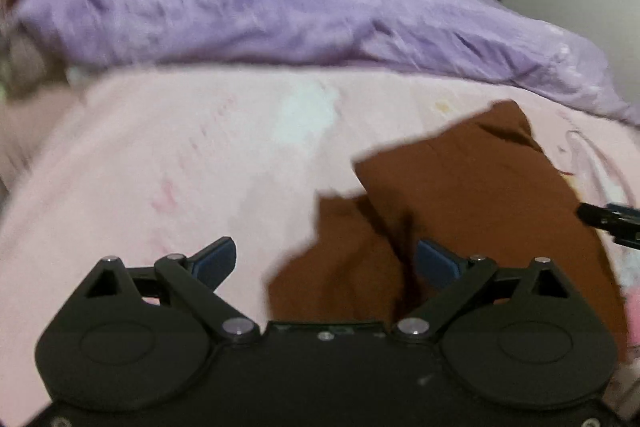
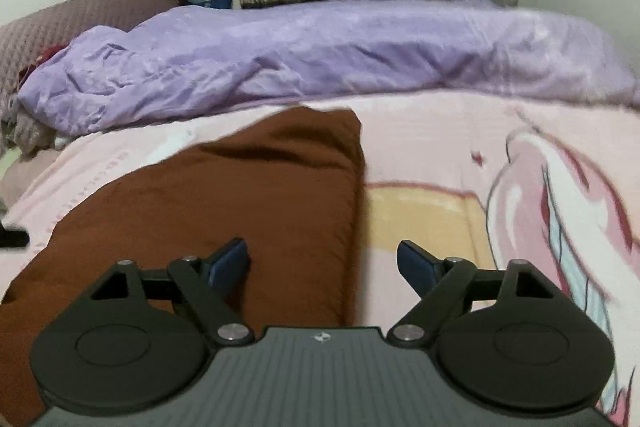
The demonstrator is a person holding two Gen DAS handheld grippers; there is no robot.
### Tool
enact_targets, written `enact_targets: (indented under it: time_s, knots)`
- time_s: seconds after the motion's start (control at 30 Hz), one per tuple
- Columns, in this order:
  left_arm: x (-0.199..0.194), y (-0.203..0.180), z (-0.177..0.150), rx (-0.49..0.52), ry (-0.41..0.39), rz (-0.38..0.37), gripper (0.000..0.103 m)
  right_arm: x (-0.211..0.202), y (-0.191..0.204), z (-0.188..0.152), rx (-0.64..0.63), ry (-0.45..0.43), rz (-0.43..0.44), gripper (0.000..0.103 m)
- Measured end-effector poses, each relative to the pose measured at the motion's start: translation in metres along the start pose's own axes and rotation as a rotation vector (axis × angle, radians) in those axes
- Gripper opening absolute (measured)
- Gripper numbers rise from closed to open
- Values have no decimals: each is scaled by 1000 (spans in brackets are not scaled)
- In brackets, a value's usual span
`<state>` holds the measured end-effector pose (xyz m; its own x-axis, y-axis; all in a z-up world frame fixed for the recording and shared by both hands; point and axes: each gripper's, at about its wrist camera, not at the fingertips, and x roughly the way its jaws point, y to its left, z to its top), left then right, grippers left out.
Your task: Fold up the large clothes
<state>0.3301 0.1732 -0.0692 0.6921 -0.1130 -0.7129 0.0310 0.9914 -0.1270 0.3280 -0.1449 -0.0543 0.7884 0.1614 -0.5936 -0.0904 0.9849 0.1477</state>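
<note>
Brown cloth, a folded garment (image 2: 224,195), lay on the pink printed blanket (image 2: 440,147) that covered the bed. In the right wrist view its long axis ran from the near left corner of the picture up and away toward the lilac duvet (image 2: 320,51), ending in a squared far edge short of that duvet. Its right side formed a straight, thick fold. The right gripper (image 2: 323,263) hovered over this fold with its jaws spread wide and nothing between the blue pads (image 2: 230,263); the left pad stood over the cloth, the right one over the blanket.

In the blurred left wrist view the garment (image 1: 480,195) sat right of centre, one corner pointing away toward the duvet. The left gripper (image 1: 325,263) also stood wide open and empty, above the garment's near edge.
</note>
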Motion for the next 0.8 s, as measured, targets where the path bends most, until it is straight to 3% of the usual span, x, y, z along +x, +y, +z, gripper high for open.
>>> enact_targets:
  time_s: [0.1,0.23,0.33,0.43,0.57,0.7,0.8]
  knots:
    - [11,-17,-22,0,21,-22,99,-3,2,-4,5,14,16,99]
    - [43,-37,-48,14,7,98,103,10,11,-14,-12,17,-3,98]
    - [39,-32,-51,-23,-17,90,103,13,0,-22,51,-3,29,98]
    - [21,-23,-49,8,-30,76,103,2,-8,-20,57,-10,61,99]
    - [15,-6,-55,-35,-26,144,103,-3,-19,-14,25,58,71,100]
    - [41,8,-64,-167,114,-108,101,7,-26,-14,75,119,210,100]
    - [46,9,-56,-173,132,-185,99,21,-31,-17,143,165,338,103]
